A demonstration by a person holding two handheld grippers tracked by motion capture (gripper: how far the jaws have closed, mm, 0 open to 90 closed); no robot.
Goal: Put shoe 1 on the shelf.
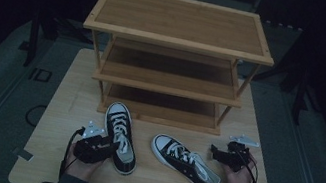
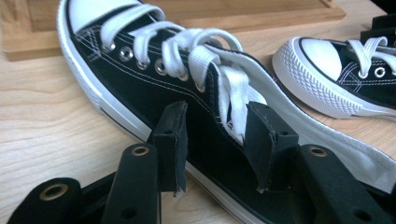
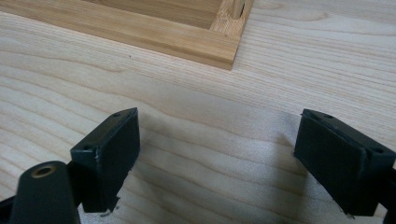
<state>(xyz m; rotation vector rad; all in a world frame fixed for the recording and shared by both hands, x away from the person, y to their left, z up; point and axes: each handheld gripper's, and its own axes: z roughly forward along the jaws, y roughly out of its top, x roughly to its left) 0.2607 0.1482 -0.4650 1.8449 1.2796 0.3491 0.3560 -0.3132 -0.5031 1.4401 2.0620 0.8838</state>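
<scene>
In the high view a three-tier wooden shoe rack (image 1: 182, 21) stands at the upper centre of the frame on a pale wooden surface (image 1: 62, 104), its lowest tier just behind two black canvas sneakers with white laces and white toe caps. The left sneaker (image 1: 120, 137) lies at lower centre-left, toe toward the rack, heel toward the bottom edge. The right sneaker (image 1: 185, 163) lies beside it but apart, at lower centre-right, toe pointing up and left, heel down and right.

The left gripper (image 1: 108, 144), held in a hand (image 1: 82, 166) at lower left, sits against the left sneaker's side. In the left gripper view its fingers (image 2: 170, 144) straddle that shoe's black side wall near the opening: one pad outside against the canvas, the other inside by the white lining and tongue. They are closed down around the wall, pinching it. The second sneaker's toe shows at the upper right of that frame.

The right gripper (image 1: 215, 154), held in a hand (image 1: 238, 178) at lower right, sits just right of the right sneaker, not touching it. In the right gripper view its fingers (image 3: 109, 156) stand wide apart over bare wood grain, holding nothing, with a corner of the rack's base at the top of the frame
</scene>
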